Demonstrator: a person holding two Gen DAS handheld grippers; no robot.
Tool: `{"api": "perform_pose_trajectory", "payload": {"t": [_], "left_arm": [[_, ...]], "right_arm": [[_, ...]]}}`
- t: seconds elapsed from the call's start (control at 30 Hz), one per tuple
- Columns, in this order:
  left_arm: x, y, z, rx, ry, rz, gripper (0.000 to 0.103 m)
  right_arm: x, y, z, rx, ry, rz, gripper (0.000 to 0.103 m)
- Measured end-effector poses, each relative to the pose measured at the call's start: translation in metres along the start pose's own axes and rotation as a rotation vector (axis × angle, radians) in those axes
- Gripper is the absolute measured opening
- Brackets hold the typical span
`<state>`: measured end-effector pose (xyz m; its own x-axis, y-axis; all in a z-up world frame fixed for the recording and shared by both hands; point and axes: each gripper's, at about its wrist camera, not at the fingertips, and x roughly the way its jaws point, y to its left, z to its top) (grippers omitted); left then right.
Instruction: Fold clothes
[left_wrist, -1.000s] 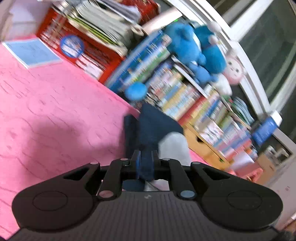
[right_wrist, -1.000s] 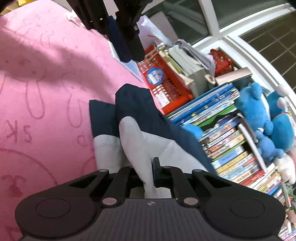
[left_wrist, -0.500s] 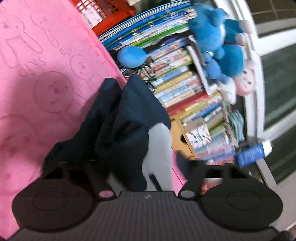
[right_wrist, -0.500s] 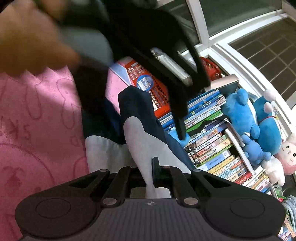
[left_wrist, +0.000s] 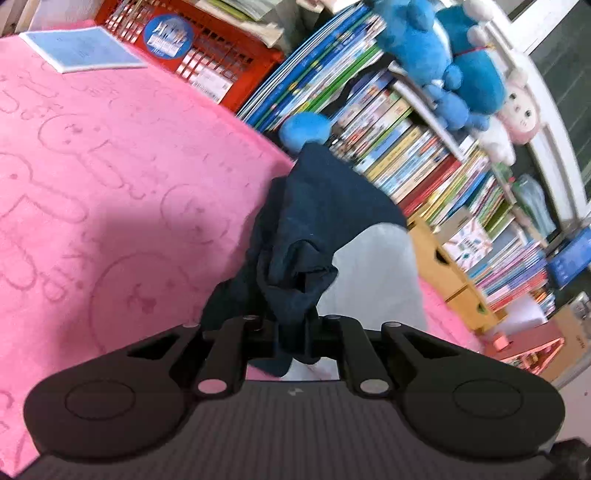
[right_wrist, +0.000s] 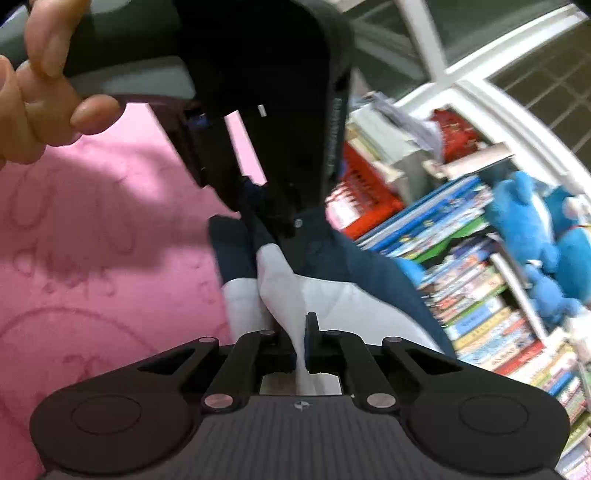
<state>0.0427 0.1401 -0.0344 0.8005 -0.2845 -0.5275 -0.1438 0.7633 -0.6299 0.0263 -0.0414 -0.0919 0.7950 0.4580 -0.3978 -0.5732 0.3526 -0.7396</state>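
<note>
Both grippers (left_wrist: 293, 325) (right_wrist: 300, 345) now on garment (left_wrist: 332, 206)

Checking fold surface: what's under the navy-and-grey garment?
The garment lies on the pink blanket, near its edge. The left gripper pinches its navy part and the right gripper its grey part. What lies directly beneath is covered.

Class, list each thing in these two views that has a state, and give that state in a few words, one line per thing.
Left gripper: shut on the dark blue part of the garment; its jaws have just been closing.
Right gripper: shut on the white part of the garment.
Garment: bunched, lifted off the pink blanket at both gripped parts.
Red basket: filled with papers.
Booklet: closed, flat on the blanket.
</note>
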Motion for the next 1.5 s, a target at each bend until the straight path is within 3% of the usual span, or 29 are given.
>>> {"api": "perform_pose_trajectory", "payload": {"t": [0.1, 0.2, 0.4, 0.53, 0.67, 0.7, 0.9, 1.03, 1.1, 1.17, 1.2, 1.27, 1.37, 1.43, 1.5], "left_arm": [[-0.001, 0.005, -0.002, 0.012, 0.015, 0.022, 0.011], [-0.008, 0.002, -0.004, 0.074, -0.008, 0.067, 0.016], [-0.018, -0.019, -0.014, 0.306, -0.080, 0.246, 0.027], [-0.034, -0.033, -0.023, 0.428, -0.183, 0.345, 0.025], [-0.027, -0.058, -0.038, 0.617, -0.260, 0.455, 0.027], [-0.022, -0.063, -0.041, 0.661, -0.262, 0.479, 0.028], [0.023, -0.053, -0.048, 0.793, -0.087, 0.615, 0.029], [0.002, -0.052, -0.040, 0.742, -0.130, 0.562, 0.029], [-0.014, -0.055, -0.034, 0.703, -0.155, 0.466, 0.030], [-0.030, -0.062, -0.029, 0.665, -0.171, 0.332, 0.041], [-0.028, -0.066, -0.028, 0.672, -0.154, 0.300, 0.054], [-0.013, -0.073, -0.031, 0.731, -0.120, 0.320, 0.059], [0.016, -0.066, -0.036, 0.788, -0.063, 0.420, 0.064], [0.035, -0.062, -0.040, 0.824, -0.027, 0.483, 0.081], [0.036, -0.059, -0.040, 0.832, -0.017, 0.495, 0.081]], "right_arm": [[0.005, 0.003, 0.000, -0.020, 0.030, 0.053, 0.007], [0.007, 0.008, 0.001, -0.053, 0.029, 0.048, 0.007], [0.009, 0.013, 0.005, -0.113, 0.034, 0.041, 0.007], [0.013, 0.015, 0.008, -0.148, 0.043, 0.032, 0.008], [0.013, 0.017, 0.009, -0.141, 0.052, 0.028, 0.008], [0.012, 0.018, 0.009, -0.141, 0.054, 0.025, 0.008], [0.009, 0.021, 0.007, -0.152, 0.051, 0.003, 0.008], [0.008, 0.021, 0.006, -0.142, 0.051, -0.003, 0.009], [0.009, 0.020, 0.006, -0.128, 0.051, 0.000, 0.009], [0.009, 0.019, 0.006, -0.121, 0.051, 0.002, 0.009], [0.009, 0.019, 0.006, -0.119, 0.051, 0.002, 0.009], [0.008, 0.018, 0.005, -0.117, 0.051, 0.004, 0.009], [0.006, 0.018, 0.005, -0.125, 0.048, 0.004, 0.009], [0.005, 0.016, 0.004, -0.127, 0.042, -0.011, 0.010], [0.003, 0.012, 0.003, -0.127, 0.032, -0.031, 0.021]]}}
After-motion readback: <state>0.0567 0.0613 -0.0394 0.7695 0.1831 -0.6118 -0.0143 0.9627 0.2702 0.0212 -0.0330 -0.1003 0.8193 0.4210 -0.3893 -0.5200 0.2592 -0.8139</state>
